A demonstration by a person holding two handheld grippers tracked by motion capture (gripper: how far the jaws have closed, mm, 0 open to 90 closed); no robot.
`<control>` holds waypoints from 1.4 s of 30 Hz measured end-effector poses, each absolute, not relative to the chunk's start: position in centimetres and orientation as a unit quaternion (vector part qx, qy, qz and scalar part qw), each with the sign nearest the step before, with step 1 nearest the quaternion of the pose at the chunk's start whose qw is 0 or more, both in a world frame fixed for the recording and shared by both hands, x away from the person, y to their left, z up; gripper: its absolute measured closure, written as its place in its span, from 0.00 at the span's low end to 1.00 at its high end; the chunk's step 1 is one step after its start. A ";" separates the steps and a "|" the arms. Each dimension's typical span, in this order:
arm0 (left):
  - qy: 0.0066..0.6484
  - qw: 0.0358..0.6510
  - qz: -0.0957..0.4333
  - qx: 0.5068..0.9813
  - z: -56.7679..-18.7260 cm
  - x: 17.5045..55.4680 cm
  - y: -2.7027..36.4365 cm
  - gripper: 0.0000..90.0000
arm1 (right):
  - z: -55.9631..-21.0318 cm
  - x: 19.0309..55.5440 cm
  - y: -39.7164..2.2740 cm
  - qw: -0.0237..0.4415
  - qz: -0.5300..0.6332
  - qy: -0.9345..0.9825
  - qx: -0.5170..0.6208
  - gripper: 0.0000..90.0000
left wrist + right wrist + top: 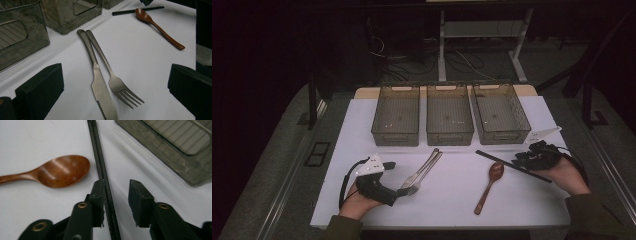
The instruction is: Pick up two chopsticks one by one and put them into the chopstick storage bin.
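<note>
Grey bins (450,121) three, black chopsticks (101,170) two, one wooden spoon (53,171)

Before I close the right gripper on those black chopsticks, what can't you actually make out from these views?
- Pair of black chopsticks: right gripper view, near ends cut off by the bottom edge; one pad touches, but grip unclear.
- Right gripper: high view, jaws too dark and small.
- Steel table knife: left gripper view, blade tip cut off below.
- Three smoky plastic bins: contents dim.

Knife (428,165) and fork (419,176) left of spoon (490,186), chopsticks (512,165) right, bins (449,115) behind.
</note>
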State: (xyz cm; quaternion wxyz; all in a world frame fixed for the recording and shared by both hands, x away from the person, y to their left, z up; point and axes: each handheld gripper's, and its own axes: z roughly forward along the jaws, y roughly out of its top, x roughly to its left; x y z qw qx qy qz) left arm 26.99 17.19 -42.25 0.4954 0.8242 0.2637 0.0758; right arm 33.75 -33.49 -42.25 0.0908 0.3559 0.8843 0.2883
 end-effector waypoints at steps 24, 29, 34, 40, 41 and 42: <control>0.259 0.492 0.071 0.828 -42.4 27.0 17.1 0.00 | -43.0 33.6 -34.1 0.080 0.262 0.898 0.345 0.88; 0.260 0.492 0.071 0.828 -42.4 27.0 17.1 0.00 | -43.0 33.6 -34.3 0.082 0.265 0.898 0.340 0.88; 0.259 0.491 0.070 0.829 -42.4 27.0 17.0 0.00 | -43.0 33.5 -34.4 0.077 0.267 0.899 0.339 0.88; 0.258 0.489 0.070 0.830 -42.4 27.0 17.0 0.00 | -43.2 33.5 -34.5 0.083 0.261 0.901 0.337 0.88; 0.258 0.489 0.070 0.830 -42.4 27.0 17.0 0.00 | -43.2 33.5 -34.5 0.083 0.261 0.901 0.337 0.88; 0.258 0.488 0.070 0.831 -42.5 27.0 17.0 0.00 | -43.3 33.6 -34.6 0.083 0.259 0.901 0.338 0.88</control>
